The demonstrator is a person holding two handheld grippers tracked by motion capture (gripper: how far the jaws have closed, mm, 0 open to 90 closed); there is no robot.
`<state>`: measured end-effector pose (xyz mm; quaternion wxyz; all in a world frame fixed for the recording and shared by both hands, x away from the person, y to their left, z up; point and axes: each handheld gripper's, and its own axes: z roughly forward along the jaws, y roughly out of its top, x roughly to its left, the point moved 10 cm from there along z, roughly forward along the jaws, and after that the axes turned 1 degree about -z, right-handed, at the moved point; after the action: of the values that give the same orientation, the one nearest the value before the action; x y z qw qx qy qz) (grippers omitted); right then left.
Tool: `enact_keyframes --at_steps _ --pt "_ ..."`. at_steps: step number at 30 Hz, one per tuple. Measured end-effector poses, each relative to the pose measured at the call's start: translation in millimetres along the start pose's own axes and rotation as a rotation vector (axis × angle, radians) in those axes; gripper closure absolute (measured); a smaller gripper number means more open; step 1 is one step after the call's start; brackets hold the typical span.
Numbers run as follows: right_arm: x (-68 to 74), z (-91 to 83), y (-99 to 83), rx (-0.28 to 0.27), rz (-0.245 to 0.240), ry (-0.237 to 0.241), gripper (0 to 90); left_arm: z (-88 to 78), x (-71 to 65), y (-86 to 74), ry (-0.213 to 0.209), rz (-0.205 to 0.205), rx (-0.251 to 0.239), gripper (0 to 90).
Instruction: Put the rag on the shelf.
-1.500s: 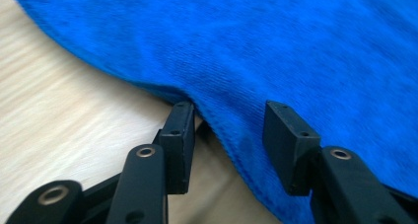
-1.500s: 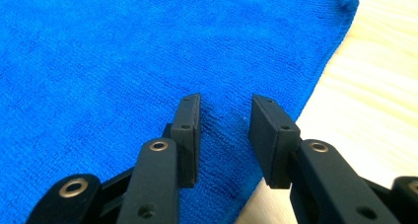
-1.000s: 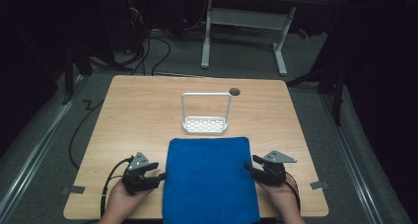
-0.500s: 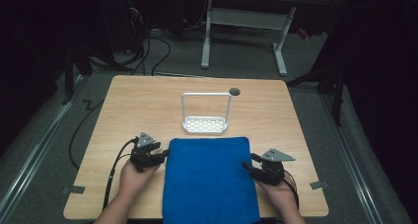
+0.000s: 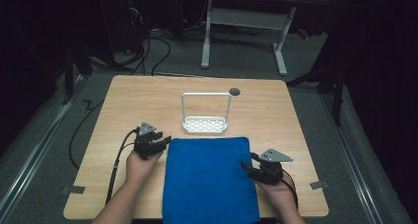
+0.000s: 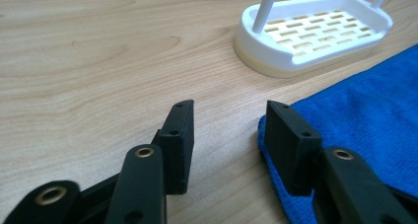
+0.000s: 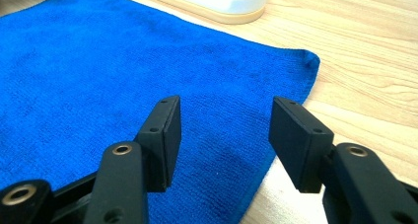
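A blue cloth (image 5: 209, 179) lies flat on the wooden table (image 5: 123, 110), reaching its near edge. My left gripper (image 5: 165, 141) rests low at the cloth's far left corner (image 6: 345, 115). Its jaws have just been closing but stand open (image 6: 229, 110). Bare wood shows between them, and the cloth's edge lies against the right jaw. My right gripper (image 5: 246, 167) is at the cloth's right edge. Its jaws have just been opening and stand open (image 7: 224, 105) over the cloth (image 7: 98, 71), pinching nothing.
A white slotted rack (image 5: 206, 120) with a tall wire handle stands just beyond the cloth, seen close as the rack (image 6: 315, 31). A dark round hole (image 5: 234, 91) marks the table's far side. A black cable (image 5: 118, 160) trails from the left gripper.
My left gripper has moved forward along the cloth's left edge to its far corner, and its jaws have narrowed. The right hand has stayed in place, its jaws slightly wider.
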<state>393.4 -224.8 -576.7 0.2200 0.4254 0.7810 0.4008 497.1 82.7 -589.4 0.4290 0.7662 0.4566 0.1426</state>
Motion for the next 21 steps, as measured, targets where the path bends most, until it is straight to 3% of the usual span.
enact_keyframes --at_steps 2,4,8,12,16,17,21 --pt "-0.4 1.4 -0.6 0.006 0.011 -0.004 46.7 3.8 -1.0 1.4 0.005 0.022 0.009 56.5" --pt "-0.5 1.7 -0.5 0.005 0.013 -0.004 46.7 7.1 -2.6 1.0 -0.023 -0.003 0.005 57.2" --pt "-1.5 3.8 -0.6 0.006 0.024 -0.011 46.8 7.0 -8.3 2.4 -0.052 0.005 -0.007 57.4" --pt "-6.5 8.5 6.0 -0.007 0.026 -0.034 49.1 10.2 -14.5 -1.3 -0.048 0.051 0.023 59.1" --pt "-19.9 18.1 18.4 0.003 0.039 -0.072 55.6 13.1 -17.4 -4.8 -0.051 0.056 0.056 58.9" --pt "-24.9 22.4 20.4 0.02 0.044 -0.086 56.3 13.4 -18.7 -5.3 -0.049 0.073 0.061 59.6" --pt "-42.3 42.9 27.6 0.06 0.087 -0.094 56.5 13.7 -21.8 -6.1 -0.055 0.093 0.065 63.2"
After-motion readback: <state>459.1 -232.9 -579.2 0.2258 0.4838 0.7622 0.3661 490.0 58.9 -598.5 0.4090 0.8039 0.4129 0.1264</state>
